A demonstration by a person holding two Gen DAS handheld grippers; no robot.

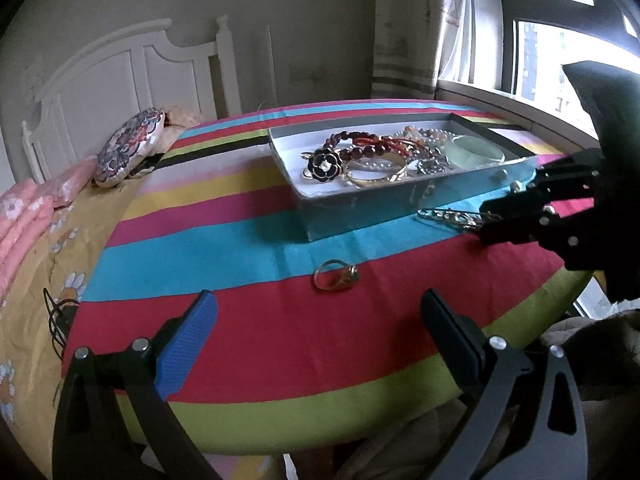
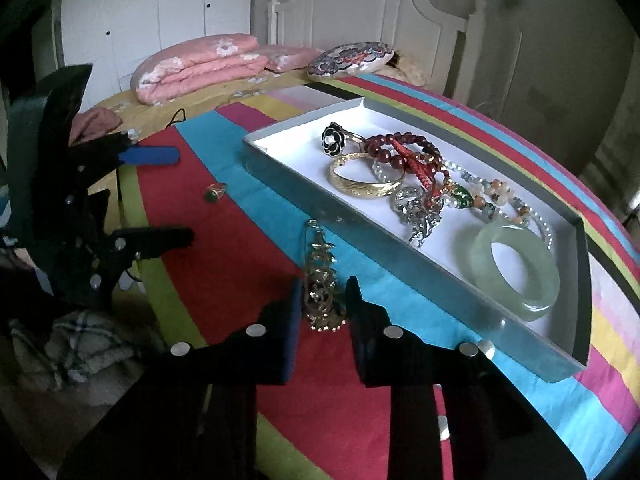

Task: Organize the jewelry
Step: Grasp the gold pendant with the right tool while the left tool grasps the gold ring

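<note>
Gold filigree brooch [image 2: 322,280], straddled by narrowly parted right gripper [image 2: 323,300] beside tray [image 2: 400,252]: to be pinched squarely before lifting; left gripper [image 1: 320,320] held wide, empty.

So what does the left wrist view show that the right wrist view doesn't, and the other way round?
Only the left wrist view: the window and curtain. Only the right wrist view: the white wardrobe and the ring's green stone. Both: the tray of jewelry, the gold ring on the cloth outside it, the right gripper with the gold brooch between its fingers, the open left gripper, the headboard and the patterned cushion.
</note>
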